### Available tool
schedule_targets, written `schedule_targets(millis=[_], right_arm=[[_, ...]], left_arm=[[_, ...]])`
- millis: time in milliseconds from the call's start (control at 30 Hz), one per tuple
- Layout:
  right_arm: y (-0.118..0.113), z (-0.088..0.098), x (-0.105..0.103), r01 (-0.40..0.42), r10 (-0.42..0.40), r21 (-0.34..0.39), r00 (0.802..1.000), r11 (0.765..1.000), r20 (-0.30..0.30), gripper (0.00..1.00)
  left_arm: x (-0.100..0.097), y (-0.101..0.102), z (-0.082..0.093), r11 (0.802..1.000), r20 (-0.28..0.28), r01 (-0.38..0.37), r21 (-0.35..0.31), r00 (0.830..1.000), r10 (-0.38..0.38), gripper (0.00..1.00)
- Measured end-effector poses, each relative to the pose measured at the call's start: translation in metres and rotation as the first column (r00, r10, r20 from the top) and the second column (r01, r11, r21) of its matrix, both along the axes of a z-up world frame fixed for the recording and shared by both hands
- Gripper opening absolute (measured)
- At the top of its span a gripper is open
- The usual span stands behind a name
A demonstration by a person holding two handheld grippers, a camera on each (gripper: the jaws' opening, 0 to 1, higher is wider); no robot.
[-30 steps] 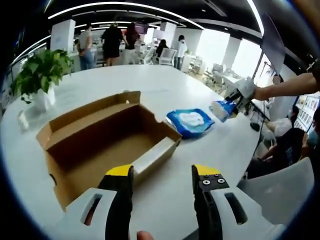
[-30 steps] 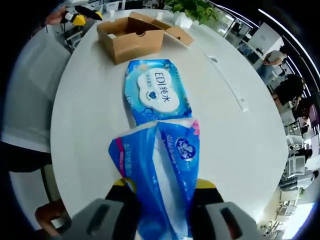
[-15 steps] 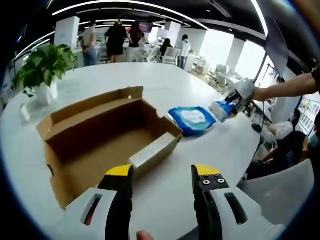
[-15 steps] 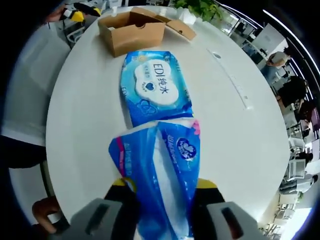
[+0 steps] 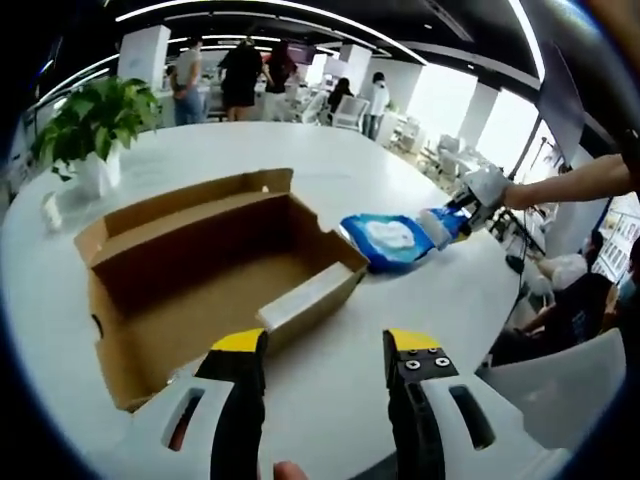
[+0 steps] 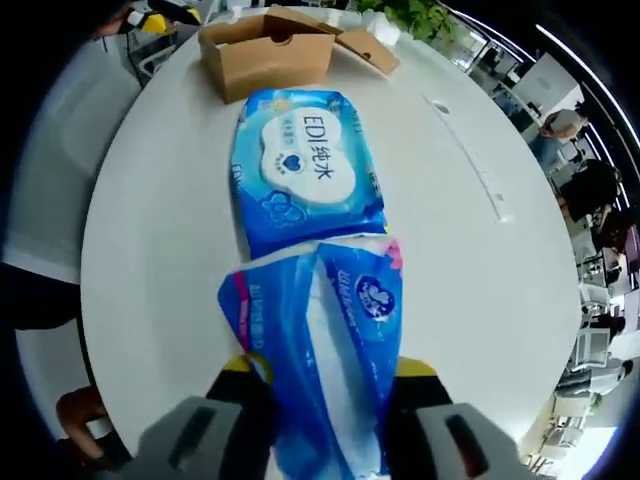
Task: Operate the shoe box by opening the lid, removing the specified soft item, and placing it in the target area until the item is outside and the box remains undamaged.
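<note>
The right gripper (image 6: 318,375) was clenched on a blue tissue pack (image 6: 320,350), the pack's long axis running straight out along the jaws, its far end at the near edge of the wet-wipe pack (image 6: 305,170); whether the two touched I could not tell. The wet-wipe pack lay flat on the white table (image 6: 160,230), label up, its length pointing toward the cardboard shoe box (image 6: 265,55) near the table's far edge. In the left gripper view the shoe box (image 5: 200,270) stood open and empty, lid flap folded back, the wet-wipe pack (image 5: 390,240) just beside its short end. The left gripper (image 5: 325,355) hung with its jaws apart, grasping nothing, over bare tabletop near the box. A potted plant (image 5: 90,125) stood beyond the box.
</note>
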State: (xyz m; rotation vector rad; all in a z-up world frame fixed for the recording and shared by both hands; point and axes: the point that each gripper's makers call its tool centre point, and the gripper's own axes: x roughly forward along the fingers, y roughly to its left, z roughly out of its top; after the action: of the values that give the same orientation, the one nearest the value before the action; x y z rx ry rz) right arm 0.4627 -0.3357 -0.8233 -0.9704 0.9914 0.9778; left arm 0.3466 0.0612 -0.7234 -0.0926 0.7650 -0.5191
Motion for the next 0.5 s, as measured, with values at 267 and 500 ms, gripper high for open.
schedule_targets(millis=[267,500], right_arm=[[-0.003,-0.007,0.010,-0.008,0.008,-0.002,1.000,1.000,0.004,0.42],[-0.001,-0.008,0.012,-0.023,0.023,0.000,1.000,1.000,0.009,0.43]], left_arm=[[-0.002,0.000,-0.001,1.000,-0.001,-0.006,0.008,1.000,0.006,0.48],[-0.002,-0.002,-0.001,1.000,-0.003,-0.006,0.007,1.000,0.006,0.48]])
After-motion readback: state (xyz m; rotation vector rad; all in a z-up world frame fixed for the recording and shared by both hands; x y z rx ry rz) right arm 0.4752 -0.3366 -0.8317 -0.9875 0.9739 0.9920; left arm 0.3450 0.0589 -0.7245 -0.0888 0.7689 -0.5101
